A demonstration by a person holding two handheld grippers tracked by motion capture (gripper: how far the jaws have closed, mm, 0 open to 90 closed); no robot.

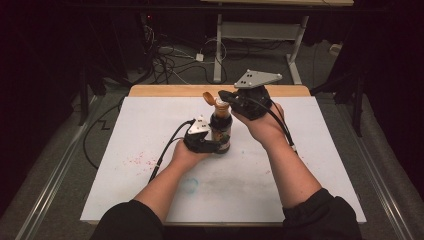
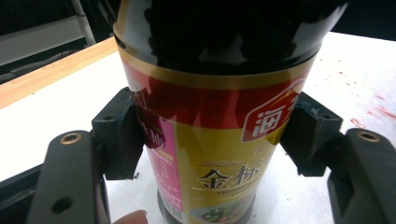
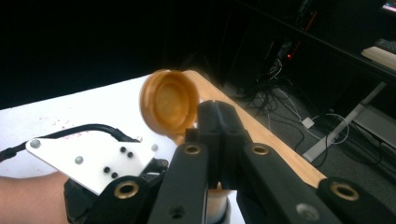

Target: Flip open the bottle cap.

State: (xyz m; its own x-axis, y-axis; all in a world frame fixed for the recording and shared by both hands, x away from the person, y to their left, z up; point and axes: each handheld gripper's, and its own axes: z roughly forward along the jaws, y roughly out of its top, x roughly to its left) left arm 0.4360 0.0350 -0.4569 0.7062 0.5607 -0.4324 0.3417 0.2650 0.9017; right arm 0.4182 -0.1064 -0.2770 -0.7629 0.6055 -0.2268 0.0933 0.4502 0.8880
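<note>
A dark sauce bottle (image 1: 220,131) with a red and gold label (image 2: 219,140) stands upright on the white table cover (image 1: 300,150). My left gripper (image 1: 216,143) is shut on its lower body, a pad (image 2: 119,135) pressing on each side. The bottle's orange flip lid (image 1: 208,97) stands tipped open, its hollow inside (image 3: 168,102) facing the right gripper view. My right gripper (image 1: 223,95) hovers at the bottle top with its jaws pressed together (image 3: 217,116), tips right beside the lid. Whether they touch the lid I cannot tell.
The table's wooden far edge (image 1: 175,90) shows beyond the white cover. Red specks (image 1: 137,160) and a faint blue smudge (image 1: 190,185) mark the cover. On the floor behind lie cables (image 1: 165,60) and a desk frame's legs (image 1: 218,50).
</note>
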